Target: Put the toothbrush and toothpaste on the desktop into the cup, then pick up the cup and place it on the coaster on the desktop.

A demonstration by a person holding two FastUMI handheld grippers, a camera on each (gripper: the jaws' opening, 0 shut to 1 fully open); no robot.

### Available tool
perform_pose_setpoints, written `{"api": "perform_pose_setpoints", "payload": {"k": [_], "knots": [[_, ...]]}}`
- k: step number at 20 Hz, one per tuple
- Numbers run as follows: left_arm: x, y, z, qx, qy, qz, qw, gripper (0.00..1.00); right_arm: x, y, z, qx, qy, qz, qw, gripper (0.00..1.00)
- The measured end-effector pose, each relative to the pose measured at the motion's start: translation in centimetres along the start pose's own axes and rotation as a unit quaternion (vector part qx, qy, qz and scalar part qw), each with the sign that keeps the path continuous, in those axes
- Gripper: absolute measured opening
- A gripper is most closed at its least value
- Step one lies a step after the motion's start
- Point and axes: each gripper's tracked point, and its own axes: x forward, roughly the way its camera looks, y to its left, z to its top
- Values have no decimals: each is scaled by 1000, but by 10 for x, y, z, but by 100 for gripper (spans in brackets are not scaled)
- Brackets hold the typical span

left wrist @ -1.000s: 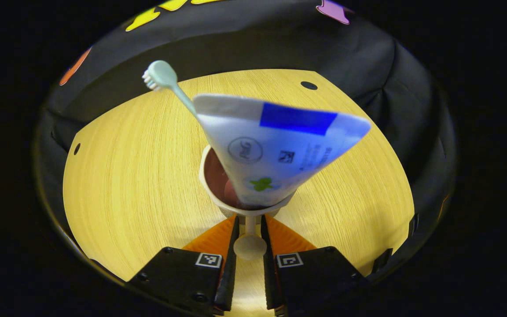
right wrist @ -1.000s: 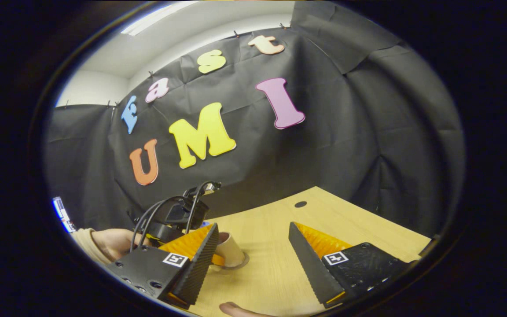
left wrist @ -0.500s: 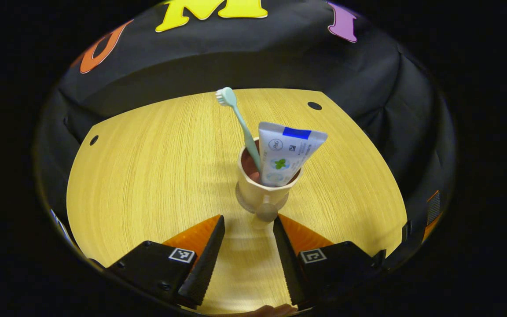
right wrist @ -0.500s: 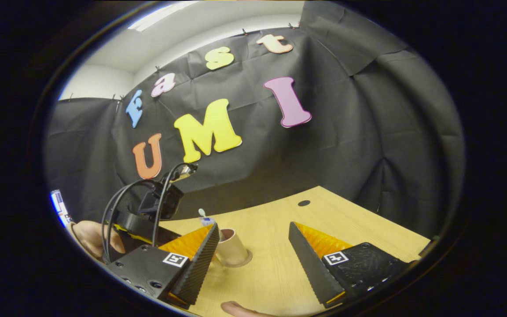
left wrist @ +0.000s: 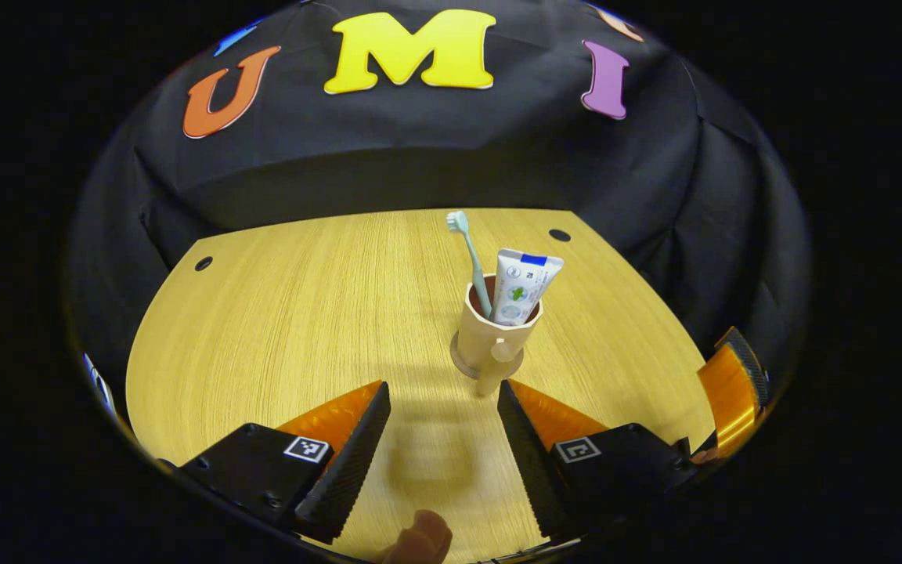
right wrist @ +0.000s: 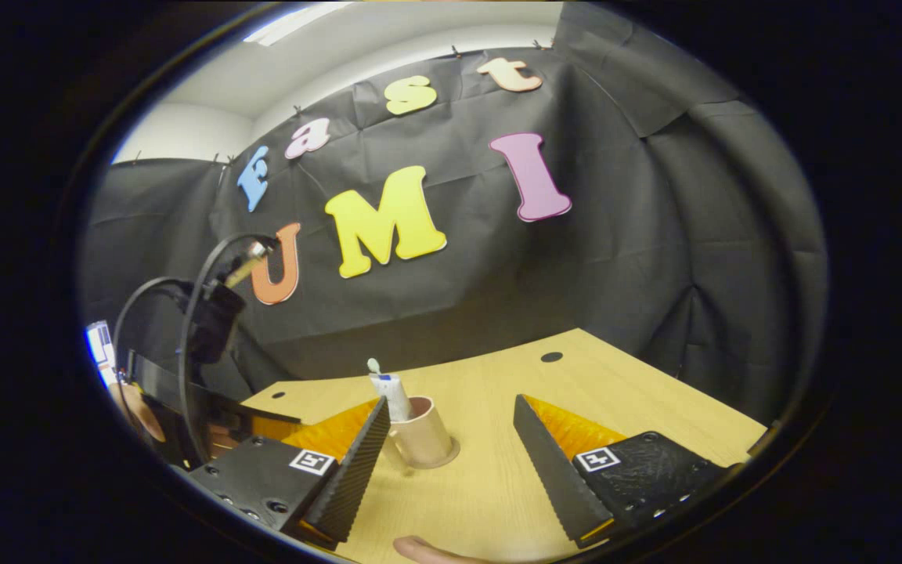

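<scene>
A beige cup (left wrist: 490, 329) stands upright on a round coaster (left wrist: 459, 363) on the wooden desktop (left wrist: 279, 313). Its handle (left wrist: 496, 370) points toward me. A pale green toothbrush (left wrist: 468, 254) and a white toothpaste tube (left wrist: 523, 285) stick up out of it. My left gripper (left wrist: 443, 399) is open and a short way back from the handle, touching nothing. In the right gripper view the cup (right wrist: 424, 435), the toothpaste tube (right wrist: 395, 395) and the coaster (right wrist: 451, 453) lie just beyond the left finger of my right gripper (right wrist: 451, 411), which is open and holds nothing.
The right gripper's orange finger (left wrist: 730, 390) shows at the desk's right edge. The left gripper's body with black cables (right wrist: 204, 321) and a hand (right wrist: 138, 407) are at the left. Round holes (left wrist: 559, 235) mark the desk's far corners. A fingertip (left wrist: 420, 540) is at the bottom.
My left gripper was shut on the cup's handle, then opened and drew back toward the desk's near side. The cup stays standing on the coaster. The right gripper barely shifted.
</scene>
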Motion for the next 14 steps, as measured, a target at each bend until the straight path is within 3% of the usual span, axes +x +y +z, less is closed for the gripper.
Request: {"api": "perform_pose_setpoints", "payload": {"k": [1,2,5,9,10,14], "knots": [[-8,6,9,3,-23,2,1000,97,-2,4,-1,-4,0,2,1000,96],[-19,9,18,3,-47,6,999,89,-3,7,-1,-9,0,4,1000,95],[-49,23,27,8,-121,15,992,92,-9,24,-3,-33,-5,13,999,96],[-87,52,29,6,-202,55,978,96,-16,46,-8,-64,-7,27,998,96],[-94,58,28,-1,-218,66,974,96,-18,50,-9,-66,-7,31,997,92],[-112,73,23,-3,-255,81,964,97,-23,60,-14,-89,-6,32,995,95]]}}
